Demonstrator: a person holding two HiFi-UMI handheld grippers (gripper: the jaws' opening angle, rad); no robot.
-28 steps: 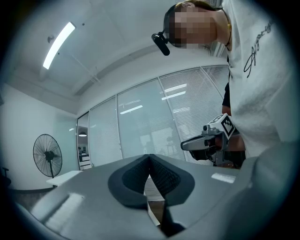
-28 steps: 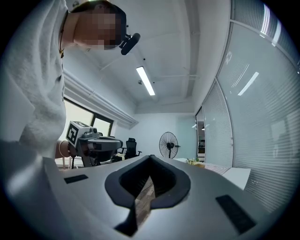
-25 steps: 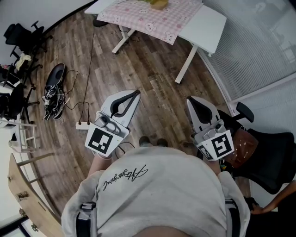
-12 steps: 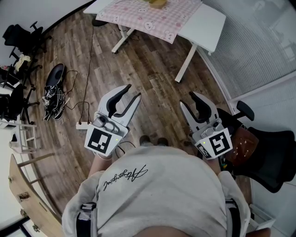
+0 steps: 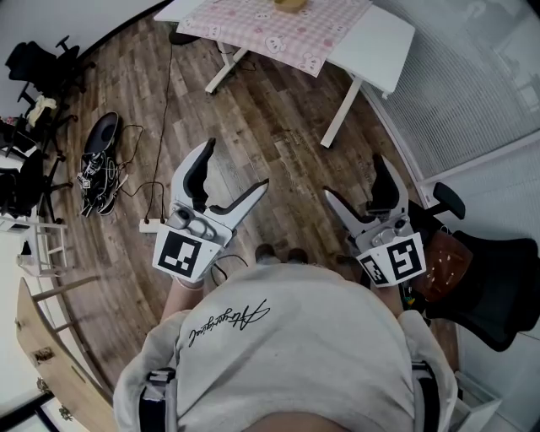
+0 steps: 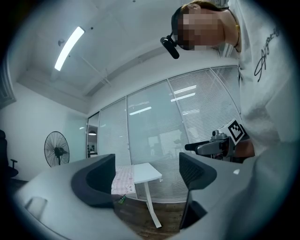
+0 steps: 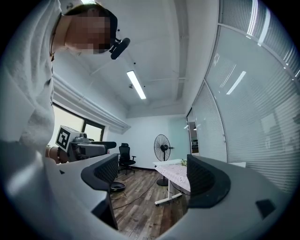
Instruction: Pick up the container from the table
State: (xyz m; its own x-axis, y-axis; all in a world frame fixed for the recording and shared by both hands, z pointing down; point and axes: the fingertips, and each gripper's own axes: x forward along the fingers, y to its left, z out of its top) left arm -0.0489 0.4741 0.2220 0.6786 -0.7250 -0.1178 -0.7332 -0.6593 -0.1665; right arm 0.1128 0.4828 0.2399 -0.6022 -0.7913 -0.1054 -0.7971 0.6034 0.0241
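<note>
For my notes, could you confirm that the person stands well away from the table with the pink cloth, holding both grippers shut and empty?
Not shut: the left gripper and right gripper are open, their jaws having just been opening, with nothing between them, as both gripper views show. The table with its pink cloth does stand well away.

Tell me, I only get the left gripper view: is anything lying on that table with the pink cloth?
Observer: Yes. In the head view a small yellowish thing sits on the pink cloth, cut off by the frame, so I can't name it.
Operator: Is the other claw holding something?
Observer: No. The right gripper has just been opening its jaws, with nothing between them.
Operator: Anything on the floor?
Observer: A white power strip lies on the floor to the person's left.
</note>
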